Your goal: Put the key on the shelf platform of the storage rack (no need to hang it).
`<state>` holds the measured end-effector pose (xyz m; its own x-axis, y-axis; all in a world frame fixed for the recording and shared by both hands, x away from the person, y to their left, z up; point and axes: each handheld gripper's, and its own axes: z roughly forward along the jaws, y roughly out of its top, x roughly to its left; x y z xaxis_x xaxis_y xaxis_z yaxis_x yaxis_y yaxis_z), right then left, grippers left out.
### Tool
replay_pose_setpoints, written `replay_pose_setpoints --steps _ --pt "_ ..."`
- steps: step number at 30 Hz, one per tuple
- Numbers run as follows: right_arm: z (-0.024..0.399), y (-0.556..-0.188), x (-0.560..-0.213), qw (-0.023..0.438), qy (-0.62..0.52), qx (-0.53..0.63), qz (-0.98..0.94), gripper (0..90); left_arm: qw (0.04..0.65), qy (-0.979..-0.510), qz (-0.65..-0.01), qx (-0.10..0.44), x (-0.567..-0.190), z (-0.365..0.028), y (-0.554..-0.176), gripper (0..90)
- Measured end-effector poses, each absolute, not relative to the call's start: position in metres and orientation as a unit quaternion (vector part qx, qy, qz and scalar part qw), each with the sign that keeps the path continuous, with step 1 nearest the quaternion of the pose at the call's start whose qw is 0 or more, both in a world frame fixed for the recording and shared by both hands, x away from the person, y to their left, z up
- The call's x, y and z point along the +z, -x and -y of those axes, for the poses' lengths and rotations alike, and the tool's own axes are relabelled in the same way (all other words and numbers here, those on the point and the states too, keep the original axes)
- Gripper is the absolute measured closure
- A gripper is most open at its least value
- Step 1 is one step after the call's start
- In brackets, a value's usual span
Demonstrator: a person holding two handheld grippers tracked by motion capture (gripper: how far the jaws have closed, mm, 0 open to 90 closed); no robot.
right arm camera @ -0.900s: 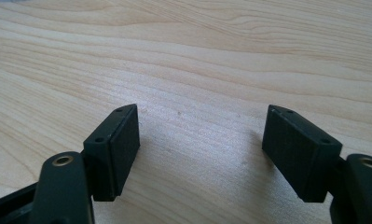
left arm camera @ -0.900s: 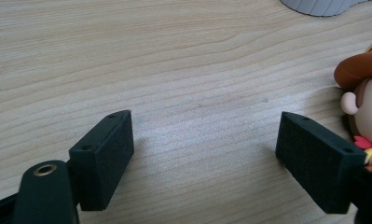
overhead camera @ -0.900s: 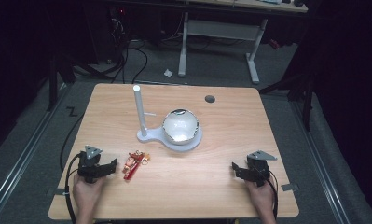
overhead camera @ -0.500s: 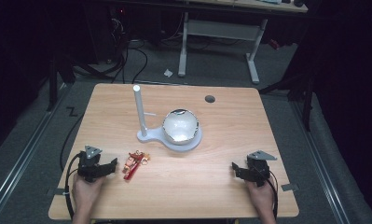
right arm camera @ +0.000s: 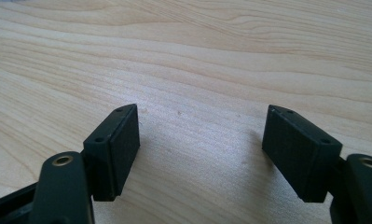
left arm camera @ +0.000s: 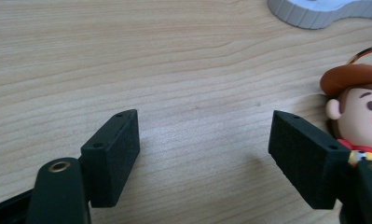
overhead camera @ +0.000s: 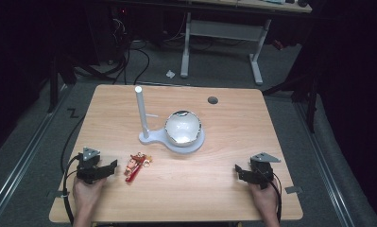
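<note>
Two grippers rested low on the table (overhead camera: 271,118), one at each near corner, well apart from each other. My left gripper (overhead camera: 111,166) had its jaws spread wide with only bare wood between the pads, and my right gripper (overhead camera: 238,171) stood just as open and just as empty. The thing to be picked up, a small cowboy figure keychain (overhead camera: 135,165), lay flat on the wood just beside the left gripper, on the side toward the table's middle; in the left gripper view its hatted head (left arm camera: 361,102) and a bit of gold ring sat just outside one pad, not between the pads. Farther back stood the white stand (overhead camera: 176,141) with its upright post (overhead camera: 141,111) and a shiny bowl (overhead camera: 183,127) on the base. Judged the step in hand to be the approach with the left gripper. To do it well I would swing the jaws sideways until the figure's body lay centred between the pads, keep them low and level to the wood, and close on the soft body, not the loose ring, which would likely slip.
</note>
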<state>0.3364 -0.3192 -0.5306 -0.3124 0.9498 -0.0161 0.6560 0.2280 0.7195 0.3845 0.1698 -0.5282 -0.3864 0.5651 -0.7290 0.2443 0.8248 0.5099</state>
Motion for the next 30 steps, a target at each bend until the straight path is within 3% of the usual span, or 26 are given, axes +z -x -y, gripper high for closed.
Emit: replay_pose_setpoints --steps 13,30 --pt "0.319 -0.336 -0.531 0.236 -0.538 0.312 -0.747 27.7 0.511 -0.243 -0.815 0.124 -0.507 -0.169 -0.376 25.6" --pt "0.320 -0.336 -0.531 0.235 -0.538 0.313 -0.746 27.7 0.513 -0.300 -0.797 0.104 -0.484 -0.130 -0.360 24.9"
